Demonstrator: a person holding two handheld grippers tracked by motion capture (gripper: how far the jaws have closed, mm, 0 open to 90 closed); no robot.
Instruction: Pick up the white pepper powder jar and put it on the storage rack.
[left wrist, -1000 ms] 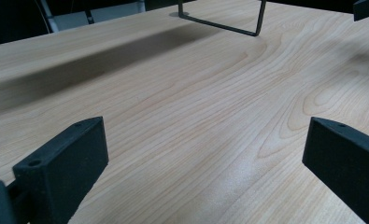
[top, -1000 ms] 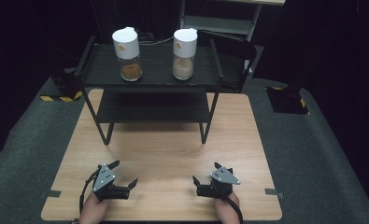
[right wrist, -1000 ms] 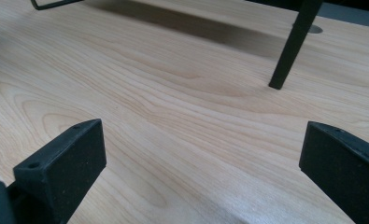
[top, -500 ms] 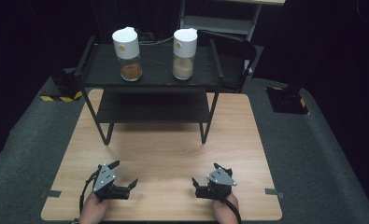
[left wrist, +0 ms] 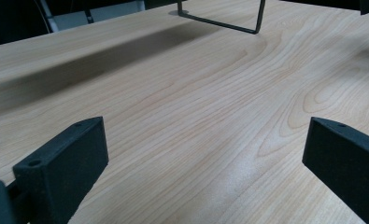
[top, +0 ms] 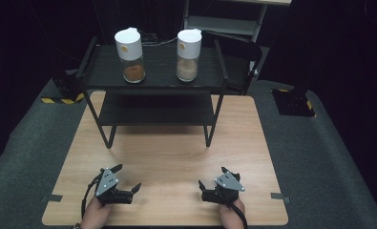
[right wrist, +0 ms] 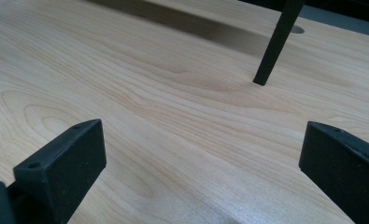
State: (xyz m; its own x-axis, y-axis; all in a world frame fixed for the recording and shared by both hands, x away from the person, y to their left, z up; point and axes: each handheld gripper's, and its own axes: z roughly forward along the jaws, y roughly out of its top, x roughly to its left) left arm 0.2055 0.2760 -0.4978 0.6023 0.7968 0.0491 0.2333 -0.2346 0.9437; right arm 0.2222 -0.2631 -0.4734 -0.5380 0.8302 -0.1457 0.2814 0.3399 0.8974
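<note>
Idling with both tools, left tool (top: 127, 180) and right tool (top: 212, 182), wide open and empty. Jars at 12 o'clock, brown-spice jar (top: 130, 49) and tan-spice jar (top: 188, 48), likely glass: rigid, slippery, fragile; I'd grip the bodies.

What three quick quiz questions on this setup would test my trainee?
1. True or false: both tongs are open.
2. Which jar holds the darker powder: A, the left jar, or B, the right jar?
3. The jars stand on the rack's ____ shelf.

Key: 1 true: the left tongs and the right tongs gape empty over the table. 2 A. 3 top.
</note>
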